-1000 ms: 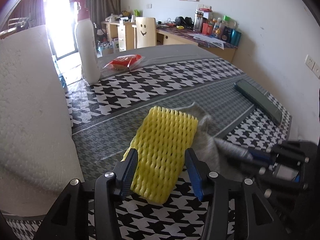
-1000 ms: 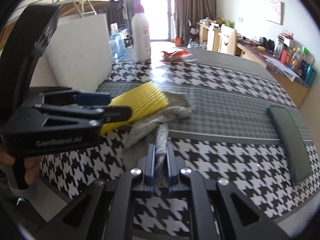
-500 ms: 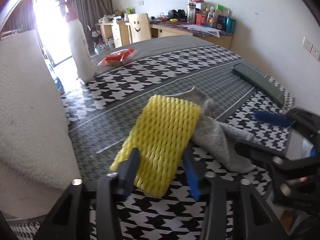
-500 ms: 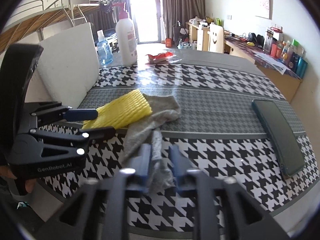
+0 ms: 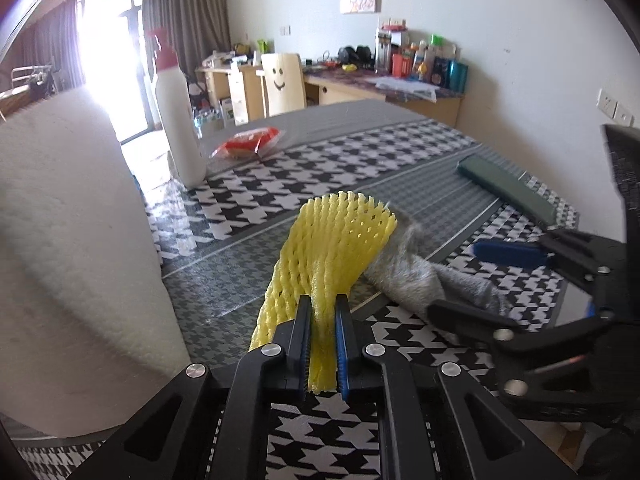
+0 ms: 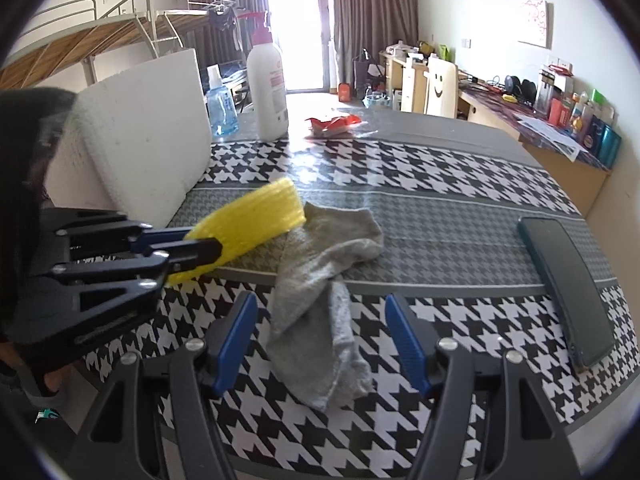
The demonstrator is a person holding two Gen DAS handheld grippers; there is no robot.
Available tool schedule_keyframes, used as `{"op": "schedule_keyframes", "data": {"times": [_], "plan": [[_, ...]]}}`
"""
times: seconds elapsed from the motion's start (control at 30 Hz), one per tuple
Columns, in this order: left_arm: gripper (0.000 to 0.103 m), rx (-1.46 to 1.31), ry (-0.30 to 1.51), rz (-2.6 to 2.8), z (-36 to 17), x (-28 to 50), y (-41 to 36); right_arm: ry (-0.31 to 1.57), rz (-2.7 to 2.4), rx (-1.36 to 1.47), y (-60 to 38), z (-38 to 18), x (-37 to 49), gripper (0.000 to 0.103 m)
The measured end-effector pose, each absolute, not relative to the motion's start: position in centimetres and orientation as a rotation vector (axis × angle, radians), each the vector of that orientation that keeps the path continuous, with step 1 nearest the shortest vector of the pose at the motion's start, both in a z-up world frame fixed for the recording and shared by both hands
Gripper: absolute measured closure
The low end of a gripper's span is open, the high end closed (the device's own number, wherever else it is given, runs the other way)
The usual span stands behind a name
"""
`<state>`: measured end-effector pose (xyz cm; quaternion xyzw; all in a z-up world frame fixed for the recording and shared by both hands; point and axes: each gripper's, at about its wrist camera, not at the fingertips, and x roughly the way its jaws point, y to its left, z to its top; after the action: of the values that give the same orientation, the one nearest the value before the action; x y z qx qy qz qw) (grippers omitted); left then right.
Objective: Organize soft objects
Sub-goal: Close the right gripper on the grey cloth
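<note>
The yellow foam net sleeve is pinched at its near end, squeezed narrow there and fanning open toward its far end, which tilts up off the houndstooth counter. Just to its right the grey cloth lies crumpled and twisted on the counter, its far edge tucked beneath the sleeve's raised end
</note>
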<state>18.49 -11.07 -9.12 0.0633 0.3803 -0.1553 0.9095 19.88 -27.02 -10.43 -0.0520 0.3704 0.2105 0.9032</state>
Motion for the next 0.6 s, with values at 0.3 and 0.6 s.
{"op": "schedule_keyframes", "data": {"times": [0.3, 0.6], "plan": [[0.092, 0.108, 0.736, -0.326, -7.8, 16.7, -10.2, 0.790, 0.421, -0.135, -25.9, -10.9, 20.8, 0.032], [0.092, 0.094, 0.712, -0.339, -7.2, 15.8, -9.6, 0.849, 0.405, -0.122, -25.7, -11.7, 21.6, 0.075]]}}
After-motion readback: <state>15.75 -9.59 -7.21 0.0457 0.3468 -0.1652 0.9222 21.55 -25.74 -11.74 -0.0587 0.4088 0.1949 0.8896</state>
